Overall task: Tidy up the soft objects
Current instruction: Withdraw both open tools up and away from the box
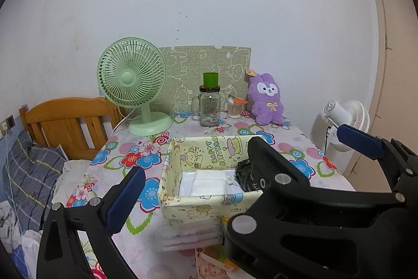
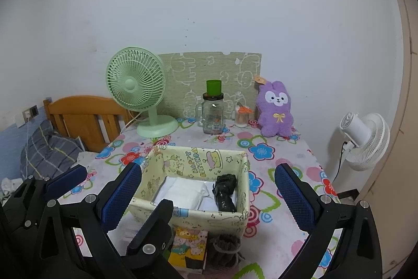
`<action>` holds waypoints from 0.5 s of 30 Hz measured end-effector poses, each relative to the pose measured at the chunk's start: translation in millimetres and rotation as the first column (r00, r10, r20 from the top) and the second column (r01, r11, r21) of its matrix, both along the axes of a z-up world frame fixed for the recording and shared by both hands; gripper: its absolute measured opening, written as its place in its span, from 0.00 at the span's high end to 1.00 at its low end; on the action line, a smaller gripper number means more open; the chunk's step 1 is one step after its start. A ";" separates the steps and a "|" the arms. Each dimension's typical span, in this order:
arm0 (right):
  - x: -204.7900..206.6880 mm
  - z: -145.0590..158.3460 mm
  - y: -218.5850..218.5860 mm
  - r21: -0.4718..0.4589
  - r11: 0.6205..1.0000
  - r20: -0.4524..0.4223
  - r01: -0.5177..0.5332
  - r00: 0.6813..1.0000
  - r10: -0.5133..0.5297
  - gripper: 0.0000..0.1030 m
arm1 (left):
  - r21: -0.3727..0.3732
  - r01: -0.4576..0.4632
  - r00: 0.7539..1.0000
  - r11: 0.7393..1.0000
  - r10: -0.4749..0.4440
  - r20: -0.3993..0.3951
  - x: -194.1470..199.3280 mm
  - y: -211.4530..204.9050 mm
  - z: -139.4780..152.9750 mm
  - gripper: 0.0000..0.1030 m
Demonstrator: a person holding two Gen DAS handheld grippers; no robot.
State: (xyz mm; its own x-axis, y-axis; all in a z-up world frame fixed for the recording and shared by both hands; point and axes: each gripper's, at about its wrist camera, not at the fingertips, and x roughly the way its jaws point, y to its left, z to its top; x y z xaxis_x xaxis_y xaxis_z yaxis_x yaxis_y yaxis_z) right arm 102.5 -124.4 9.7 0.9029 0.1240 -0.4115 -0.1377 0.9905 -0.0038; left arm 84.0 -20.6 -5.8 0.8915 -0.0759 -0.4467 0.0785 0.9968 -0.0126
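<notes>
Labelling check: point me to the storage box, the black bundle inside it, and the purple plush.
storage box (image 2: 193, 217), right wrist view, front wall.
black bundle (image 2: 225, 191), right wrist view, middle of the roll.
purple plush (image 2: 277, 113), right wrist view, chest by the bow.

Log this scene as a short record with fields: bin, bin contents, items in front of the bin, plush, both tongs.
bin: yellow cartoon-print fabric bin on the floral tablecloth, open top
bin contents: white folded cloths on the left, black bundle on the right
in front of bin: dark grey bundle, cartoon-print packet, clear packet
plush: purple bunny upright at the table's back, outside the bin
left tongs: open, empty
right tongs: open, empty, bin between the fingers in view
</notes>
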 end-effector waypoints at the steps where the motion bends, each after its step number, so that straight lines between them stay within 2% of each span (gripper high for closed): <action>1: -1.9 -0.1 0.1 -0.001 1.000 0.001 -0.001 1.000 0.001 0.00 | -0.002 0.001 1.000 1.000 -0.001 0.003 -2.5 0.2 0.0 0.02; 15: -31.6 -4.4 -0.1 0.003 1.000 0.027 -0.014 1.000 0.013 0.00 | -0.009 -0.004 1.000 1.000 0.005 0.026 -28.9 0.2 -3.6 0.02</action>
State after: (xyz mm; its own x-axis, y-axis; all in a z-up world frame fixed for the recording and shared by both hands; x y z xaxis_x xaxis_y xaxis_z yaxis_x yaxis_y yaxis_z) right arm 70.9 -124.5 5.3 0.9121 0.1376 -0.3862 -0.1510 0.9885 -0.0044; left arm 55.1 -20.4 -9.5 0.9030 -0.0757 -0.4230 0.0744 0.9970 -0.0194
